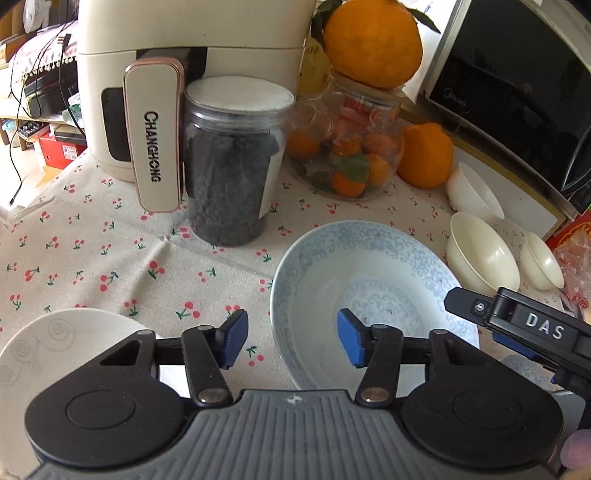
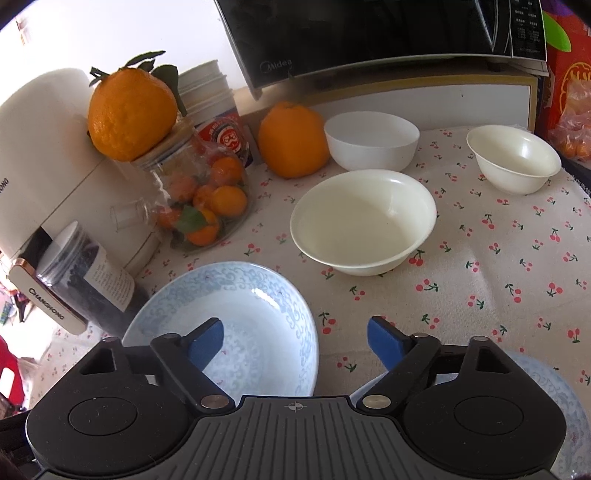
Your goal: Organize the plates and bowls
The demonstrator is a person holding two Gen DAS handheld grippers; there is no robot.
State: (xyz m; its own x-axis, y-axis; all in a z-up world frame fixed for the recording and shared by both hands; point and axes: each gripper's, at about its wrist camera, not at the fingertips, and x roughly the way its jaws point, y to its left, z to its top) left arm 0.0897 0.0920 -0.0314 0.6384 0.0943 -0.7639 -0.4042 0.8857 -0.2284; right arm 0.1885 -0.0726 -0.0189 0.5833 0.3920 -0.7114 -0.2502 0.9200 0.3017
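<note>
A blue-patterned deep plate (image 1: 369,273) sits on the cherry-print cloth; it also shows in the right wrist view (image 2: 243,314). My left gripper (image 1: 291,341) is open, its right pad over the plate's near rim, its left pad over the cloth. My right gripper (image 2: 295,343) is open, its left pad over the same plate; it also shows in the left wrist view (image 1: 517,325). A second blue plate (image 2: 554,398) lies under its right side. A white swirl plate (image 1: 55,354) lies at lower left. Three cream and white bowls stand beyond: large (image 2: 364,221), white (image 2: 371,140), small (image 2: 513,158).
A Changhong appliance (image 1: 155,96), a dark jar (image 1: 232,162), a glass jar of small oranges (image 1: 347,147) with a big orange (image 1: 373,40) on top, another orange (image 2: 291,140), paper cups (image 2: 212,96) and a Midea microwave (image 2: 369,33) line the back.
</note>
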